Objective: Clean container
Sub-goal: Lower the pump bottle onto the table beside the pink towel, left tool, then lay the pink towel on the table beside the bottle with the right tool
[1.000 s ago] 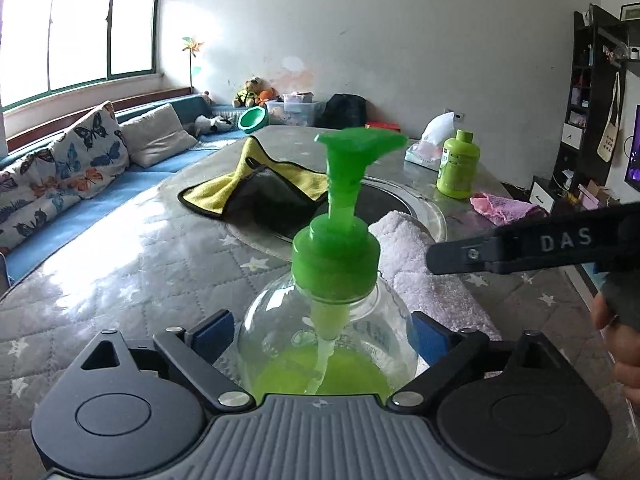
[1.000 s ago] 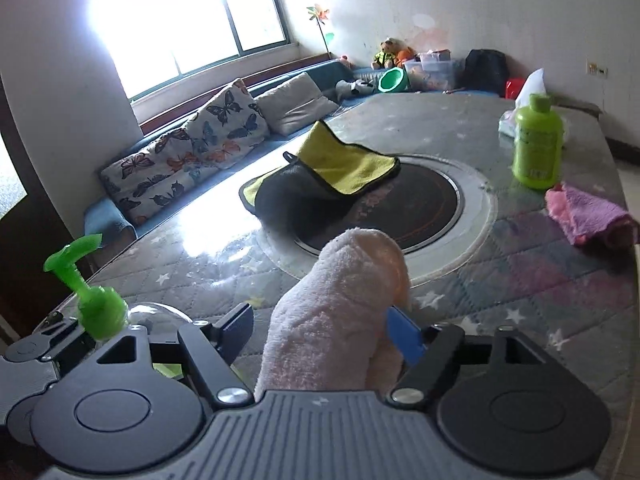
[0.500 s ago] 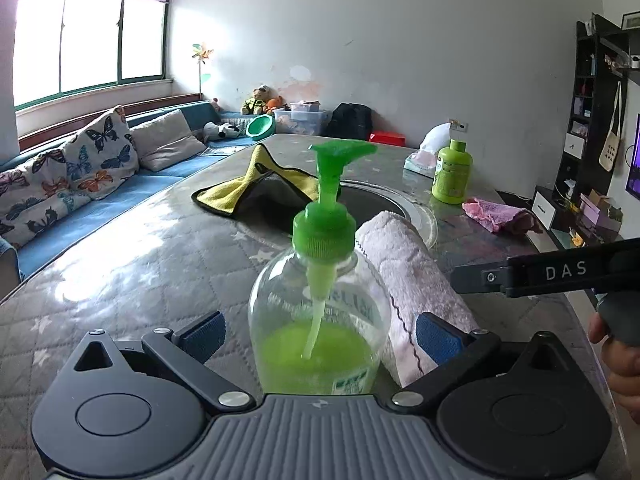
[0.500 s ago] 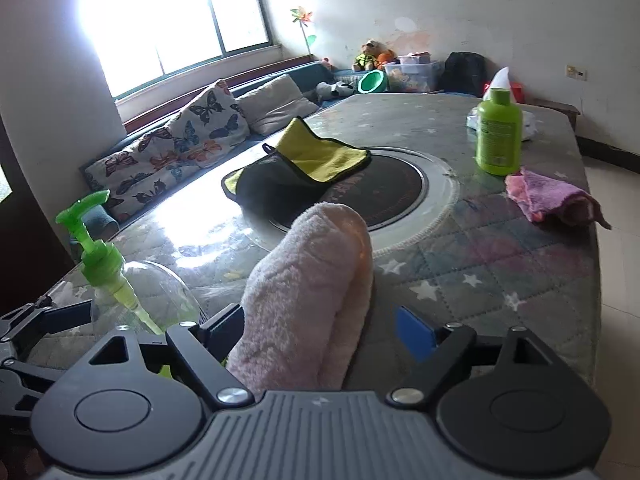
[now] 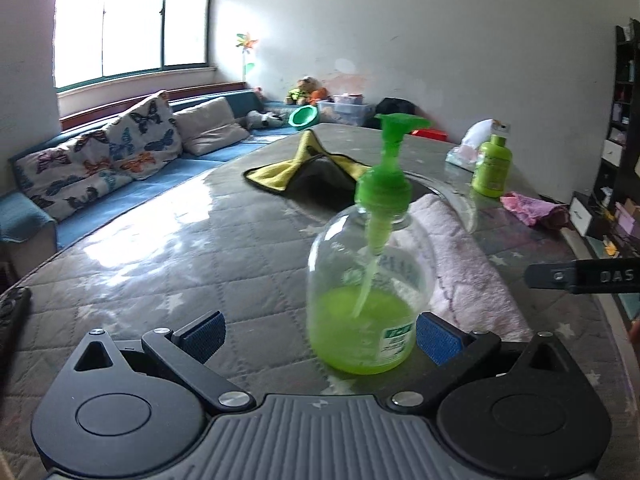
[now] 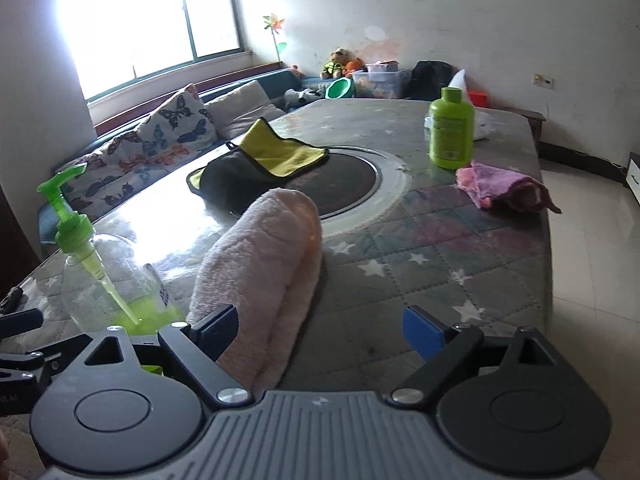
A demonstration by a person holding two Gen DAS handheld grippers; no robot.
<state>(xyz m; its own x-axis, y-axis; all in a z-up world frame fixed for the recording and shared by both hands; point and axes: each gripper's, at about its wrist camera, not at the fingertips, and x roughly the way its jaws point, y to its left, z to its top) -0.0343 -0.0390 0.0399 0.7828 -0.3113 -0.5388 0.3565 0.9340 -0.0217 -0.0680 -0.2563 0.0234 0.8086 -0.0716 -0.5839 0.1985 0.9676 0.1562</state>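
A clear pump bottle [image 5: 366,280] with green soap and a green pump stands on the table, between my left gripper's [image 5: 318,332] open fingers, near the right pad and free of both. It also shows in the right wrist view [image 6: 108,272] at the left. A rolled pale pink towel [image 6: 268,272] lies on the table beside the bottle, also seen in the left wrist view [image 5: 460,264]. My right gripper [image 6: 320,330] is open; the towel lies by its left finger, not clamped.
A yellow and black cloth [image 6: 256,164] lies on the round hob [image 6: 352,184] mid-table. A green bottle [image 6: 451,134] and a crumpled pink cloth [image 6: 504,186] sit at the far right. A sofa with cushions [image 5: 120,160] runs along the left. The table edge drops to floor at right.
My left gripper opened, let go of the pump bottle and drew back. My right gripper opened, released the pink towel and pulled back.
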